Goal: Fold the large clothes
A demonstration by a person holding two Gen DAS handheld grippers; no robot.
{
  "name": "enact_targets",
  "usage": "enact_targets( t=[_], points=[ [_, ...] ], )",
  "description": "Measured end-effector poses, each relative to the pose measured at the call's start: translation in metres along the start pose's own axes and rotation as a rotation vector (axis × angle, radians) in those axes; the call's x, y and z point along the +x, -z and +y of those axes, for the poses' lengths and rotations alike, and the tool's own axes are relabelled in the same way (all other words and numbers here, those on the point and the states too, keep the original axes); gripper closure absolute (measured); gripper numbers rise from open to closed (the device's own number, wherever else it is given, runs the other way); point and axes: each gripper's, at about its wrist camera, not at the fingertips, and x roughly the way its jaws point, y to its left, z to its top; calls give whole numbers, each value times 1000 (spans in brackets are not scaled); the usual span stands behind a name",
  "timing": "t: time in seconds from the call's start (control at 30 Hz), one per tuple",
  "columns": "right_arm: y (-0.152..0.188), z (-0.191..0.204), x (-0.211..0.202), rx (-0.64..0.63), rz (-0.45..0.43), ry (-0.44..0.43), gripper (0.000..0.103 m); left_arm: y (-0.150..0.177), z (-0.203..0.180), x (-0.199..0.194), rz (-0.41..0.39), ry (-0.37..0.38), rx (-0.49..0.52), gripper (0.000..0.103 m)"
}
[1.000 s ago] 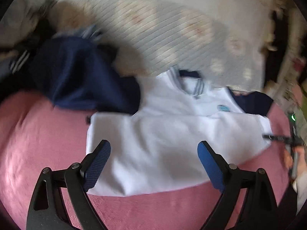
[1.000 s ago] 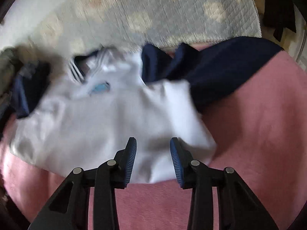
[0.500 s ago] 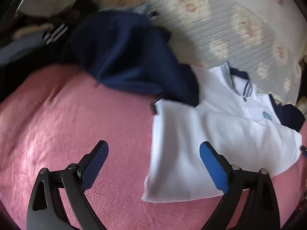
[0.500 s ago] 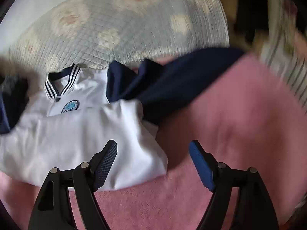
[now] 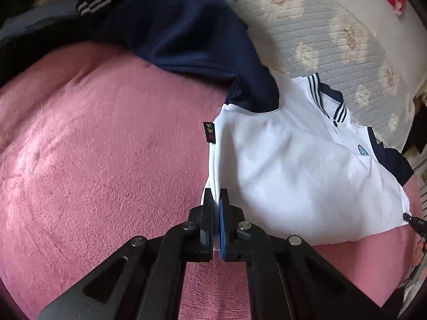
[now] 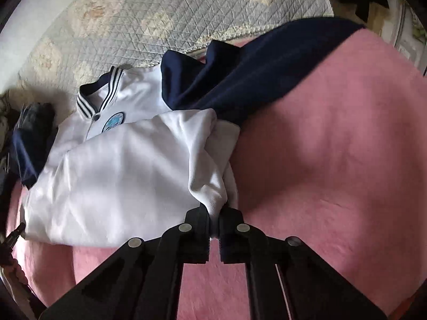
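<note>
Left wrist view: the left hand-held gripper (image 5: 216, 200) is clenched on the near left corner of the white jacket (image 5: 293, 165), which lies partly folded right of centre on the pink blanket (image 5: 93, 160) (a bed, apparently). Its navy sleeve (image 5: 186, 26) trails to the upper left. In the right wrist view the right hand-held gripper (image 6: 214, 213) pinches the bunched ribbed hem at lower centre. The fabric looks soft, light and limp, so it will likely sag between grips; corners and the thicker hem seem the surest holds.
</note>
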Motion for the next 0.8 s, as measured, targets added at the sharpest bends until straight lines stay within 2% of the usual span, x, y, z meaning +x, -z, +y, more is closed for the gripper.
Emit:
enact_targets(
  t=[0.03,0.1,0.13,0.17,0.2,0.27,0.33,0.37,0.4,0.43,0.47,0.5,0.53,0.6,0.63,0.7,0.8],
  points=[
    [-1,-4,2,6,5,-12,98,-1,-5,-2,-24,-7,33,99],
    [-3,-10,2,29,-14,-22,96,-5,-19,-8,-113,-49,105,91],
    [-3,-11,0,31,-23,-20,92,-9,-27,-13,-148,-71,133,84],
    [-2,-10,-4,32,-37,1,88,-11,-34,-15,-182,-94,164,64],
    [-1,-8,-11,31,-66,44,77,-11,-38,-19,-214,-111,180,49],
    [1,-1,-25,12,-143,131,73,-13,-40,-28,-236,-109,166,45],
    [7,10,-45,-15,-248,91,73,-11,-40,-34,-203,-12,129,42],
    [11,14,-53,-22,-282,37,72,-8,-43,-35,-176,62,116,31],
    [17,18,-60,-26,-297,-27,63,-5,-47,-33,-147,114,117,21],
    [24,23,-64,-23,-288,-104,41,-1,-49,-32,-132,141,117,21],
    [31,25,-63,-7,-275,-163,32,6,-53,-29,-111,157,117,21],
    [38,28,-61,17,-249,-216,28,13,-57,-25,-80,164,118,21],
    [45,32,-54,41,-198,-269,28,20,-61,-18,-36,166,116,21],
    [56,36,-36,101,-81,-355,28,29,-72,-2,62,97,125,21],
    [60,37,-30,127,-60,-371,28,31,-76,2,75,99,130,21],
    [63,41,-17,150,-34,-351,28,30,-82,7,67,85,138,21],
    [58,53,6,111,-51,-253,28,18,-75,18,39,139,44,21]
  ],
)
